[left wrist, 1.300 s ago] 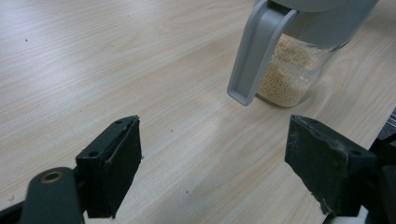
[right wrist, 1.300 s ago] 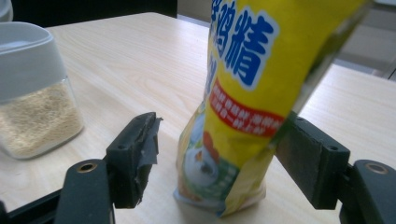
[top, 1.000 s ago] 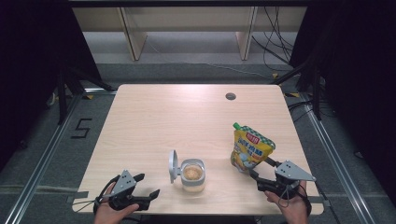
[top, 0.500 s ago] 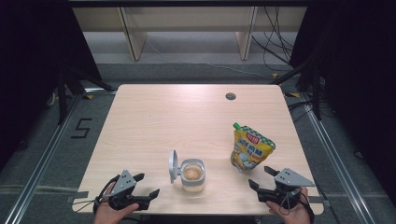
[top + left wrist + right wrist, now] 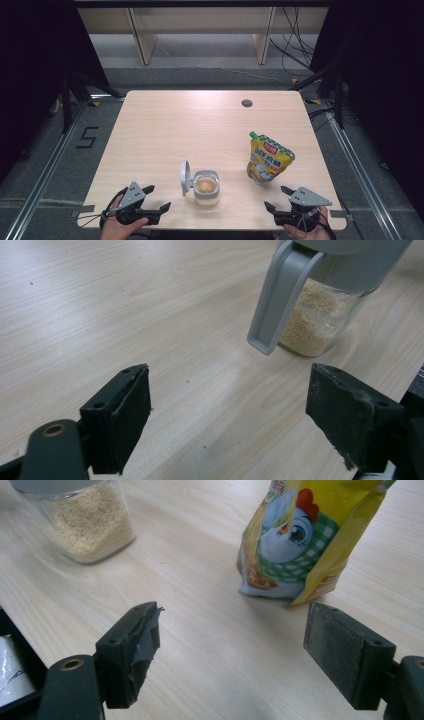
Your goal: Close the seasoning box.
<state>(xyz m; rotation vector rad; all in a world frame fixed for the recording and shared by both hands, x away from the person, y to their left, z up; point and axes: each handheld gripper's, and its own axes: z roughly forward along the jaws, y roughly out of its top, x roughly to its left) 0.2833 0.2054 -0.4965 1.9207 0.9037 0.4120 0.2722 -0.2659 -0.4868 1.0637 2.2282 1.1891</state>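
Right gripper (image 5: 279, 199) backed away from pouch (image 5: 267, 158) toward table edge, jaws wide, empty. Left gripper (image 5: 156, 198) unmoved, jaws wide, near open jar (image 5: 205, 187). Pouch released upright; pouring likely finished.

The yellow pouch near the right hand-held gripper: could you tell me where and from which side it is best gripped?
Probably the narrowing upper body of the yellow pouch, below its green cap, approached from the near side by the open right hand-held gripper. It stands upright, and its bulging base looks too wide.

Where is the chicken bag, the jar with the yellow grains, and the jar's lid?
chicken bag (image 5: 267, 160), high view, on the yellow front panel.
jar (image 5: 206, 186), high view, on the grains seen through its open top.
lid (image 5: 185, 177), high view, on the flipped-up grey flap.
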